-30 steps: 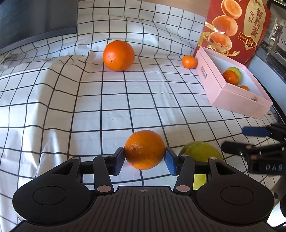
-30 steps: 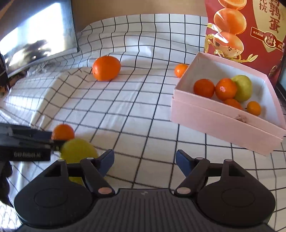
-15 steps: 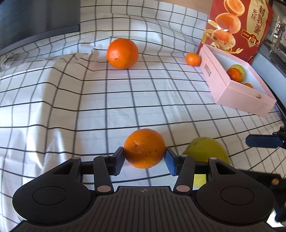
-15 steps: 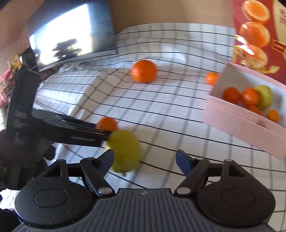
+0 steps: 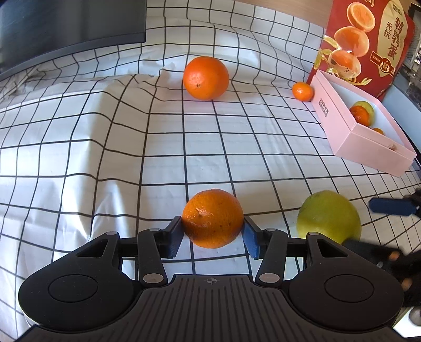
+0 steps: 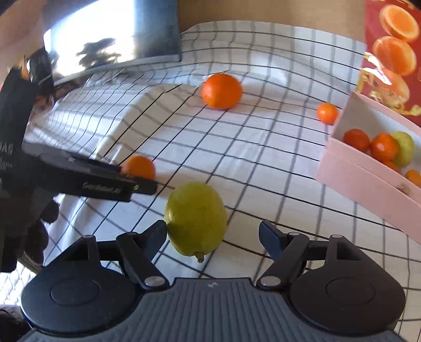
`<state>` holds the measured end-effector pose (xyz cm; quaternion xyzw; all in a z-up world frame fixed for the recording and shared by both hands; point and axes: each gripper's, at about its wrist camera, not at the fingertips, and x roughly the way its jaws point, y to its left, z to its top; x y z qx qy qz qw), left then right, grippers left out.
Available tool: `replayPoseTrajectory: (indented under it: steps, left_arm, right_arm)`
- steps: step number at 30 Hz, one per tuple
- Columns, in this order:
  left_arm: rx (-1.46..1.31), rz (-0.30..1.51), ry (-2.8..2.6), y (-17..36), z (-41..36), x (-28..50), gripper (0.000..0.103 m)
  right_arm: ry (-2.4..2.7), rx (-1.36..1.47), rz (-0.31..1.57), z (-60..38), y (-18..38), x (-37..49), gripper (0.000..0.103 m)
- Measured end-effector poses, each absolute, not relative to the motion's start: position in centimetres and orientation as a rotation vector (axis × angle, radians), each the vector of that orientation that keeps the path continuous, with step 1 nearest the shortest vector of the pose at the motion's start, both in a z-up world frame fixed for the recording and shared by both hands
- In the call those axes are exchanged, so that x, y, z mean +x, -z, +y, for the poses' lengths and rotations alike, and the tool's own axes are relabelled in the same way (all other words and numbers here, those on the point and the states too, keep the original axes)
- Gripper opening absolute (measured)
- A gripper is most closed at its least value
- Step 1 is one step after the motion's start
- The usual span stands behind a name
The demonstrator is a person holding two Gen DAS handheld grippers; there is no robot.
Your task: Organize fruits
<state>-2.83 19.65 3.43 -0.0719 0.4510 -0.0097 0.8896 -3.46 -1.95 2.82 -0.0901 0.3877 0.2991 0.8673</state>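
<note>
Jaws of the left gripper [image 5: 212, 234] are clamped on an orange [image 5: 212, 219], one blue pad pressed to each side of it. Those of the right gripper [image 6: 212, 236] stand spread, with a lemon [image 6: 196, 219] between them: it sits against the left pad, and a clear gap separates it from the right pad.

From the left wrist view the lemon [image 5: 329, 217] lies on the cloth [image 5: 105, 147] just right of the left jaws, with one blue finger of the right gripper [image 5: 389, 206] beyond it and the other finger blurred below the fruit. From the right wrist view the left gripper [image 6: 86, 179] reaches in from the left, its orange [image 6: 139, 167] showing past its tip, just ahead and left of the lemon.

Further ahead of both jaws a big orange [image 5: 205, 77] rests on a rise in the checked cloth. Right of it a small mandarin [image 5: 302, 91] sits touching the far corner of a pink box [image 5: 368, 150]. Inside the box lie several small orange fruits [image 6: 368, 142] and one green fruit [image 6: 404, 147], huddled together. Behind the box stands a red package [image 5: 368, 39]. A dark screen [image 5: 65, 23] stands at the far left edge of the cloth.
</note>
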Motion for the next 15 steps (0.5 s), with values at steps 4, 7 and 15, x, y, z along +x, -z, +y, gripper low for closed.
replayPoseTrajectory:
  steps: [4, 7, 15]
  left_arm:
    - [-0.153, 0.937, 0.024, -3.4, 19.7, -2.7, 0.054]
    - [-0.163, 0.935, 0.030, -3.4, 19.9, -2.6, 0.054]
    - [-0.204, 0.939, 0.049, -3.3, 20.6, -2.6, 0.054]
  right_arm:
    - [-0.575, -0.183, 0.775, -2.9, -3.3, -3.5, 0.077]
    - [-0.599, -0.201, 0.790, -2.4, -3.0, -3.4, 0.077]
    - [-0.643, -0.261, 0.817, 1.3, -0.3, -2.1, 0.070]
